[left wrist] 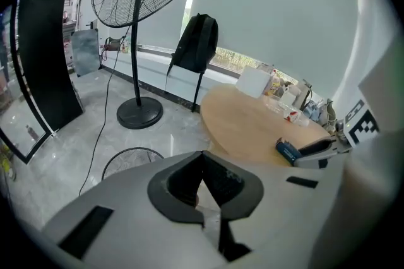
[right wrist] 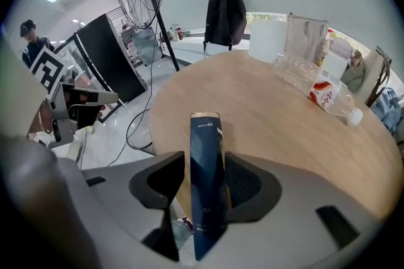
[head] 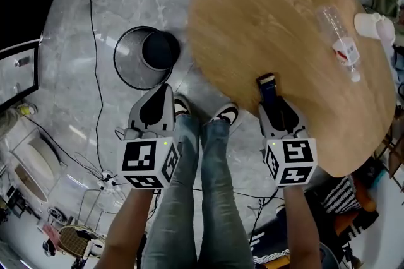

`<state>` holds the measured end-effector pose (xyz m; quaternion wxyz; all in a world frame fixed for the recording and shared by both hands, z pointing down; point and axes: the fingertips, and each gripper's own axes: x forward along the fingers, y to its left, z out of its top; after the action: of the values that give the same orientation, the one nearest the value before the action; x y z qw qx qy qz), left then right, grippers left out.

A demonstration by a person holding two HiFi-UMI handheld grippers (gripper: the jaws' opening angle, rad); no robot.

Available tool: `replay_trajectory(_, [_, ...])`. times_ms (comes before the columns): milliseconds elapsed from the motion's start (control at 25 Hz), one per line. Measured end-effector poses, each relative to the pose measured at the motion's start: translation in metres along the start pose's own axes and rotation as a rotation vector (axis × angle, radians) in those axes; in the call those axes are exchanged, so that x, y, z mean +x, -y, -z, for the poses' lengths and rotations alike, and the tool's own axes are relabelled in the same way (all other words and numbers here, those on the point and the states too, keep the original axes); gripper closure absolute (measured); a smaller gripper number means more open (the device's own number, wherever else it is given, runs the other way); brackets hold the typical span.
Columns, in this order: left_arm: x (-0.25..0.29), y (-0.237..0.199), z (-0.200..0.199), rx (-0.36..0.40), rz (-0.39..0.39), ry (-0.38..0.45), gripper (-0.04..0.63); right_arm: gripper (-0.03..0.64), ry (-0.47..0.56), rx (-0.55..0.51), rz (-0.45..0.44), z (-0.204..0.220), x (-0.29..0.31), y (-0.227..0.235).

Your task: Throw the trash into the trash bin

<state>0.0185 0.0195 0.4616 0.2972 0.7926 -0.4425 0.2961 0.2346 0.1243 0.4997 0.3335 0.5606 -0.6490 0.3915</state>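
While the person stands at the near edge of the round wooden surface (head: pixel 265 15), the right hand-held gripper (head: pixel 271 100) has its jaws closed on a slim dark-blue box (right wrist: pixel 207 160), the piece of trash. It is pinched by its flat sides, so most of its length pokes out past the jaw tips. The box hangs just over the near edge of the surface, clear of the wood as far as I can judge, which suits carrying it off. The left hand-held gripper (head: pixel 163 97) has its jaws together with nothing between them. It hangs above the floor, near the wire trash bin (head: pixel 126 65), and I'd guess it is idle because one gripper is enough for so light a thing. The bin stands on the floor just off the surface's left edge with its mouth open upward, near enough for a short swing across. A clear plastic bottle (head: pixel 338 40) lies on its side towards the surface's right edge, apart from both grippers, and is likely trash too.
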Motion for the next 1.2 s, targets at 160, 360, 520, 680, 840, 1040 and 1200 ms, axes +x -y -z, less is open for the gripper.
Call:
replay_trajectory(160, [-0.002, -0.006, 0.006, -0.02, -0.003, 0.0, 0.586, 0.43, -0.021, -0.005, 0.021, 0.003, 0.002, 0.004])
replay_trajectory(360, [-0.004, -0.017, 0.01, -0.049, -0.02, 0.005, 0.586, 0.451, -0.047, -0.036, 0.037, 0.002, 0.002, 0.003])
replay_trajectory(520, [-0.008, -0.028, 0.011, -0.072, -0.038, 0.016, 0.586, 0.457, -0.046, -0.053, 0.037, -0.004, 0.001, -0.003])
replay_trajectory(680, [-0.017, -0.043, 0.012, -0.093, -0.059, 0.032, 0.586, 0.46, -0.035, -0.071, 0.025, -0.016, 0.0, -0.016])
replay_trajectory(840, [-0.033, -0.065, 0.011, -0.14, -0.103, 0.058, 0.586, 0.462, -0.019, -0.117, -0.003, -0.041, 0.001, -0.038])
replay_trajectory(1040, [-0.062, -0.106, 0.014, -0.209, -0.178, 0.094, 0.586, 0.462, 0.005, -0.197, -0.062, -0.081, 0.009, -0.084])
replay_trajectory(1200, [-0.092, -0.147, 0.021, -0.273, -0.253, 0.126, 0.586, 0.462, 0.021, -0.264, -0.128, -0.11, 0.023, -0.139])
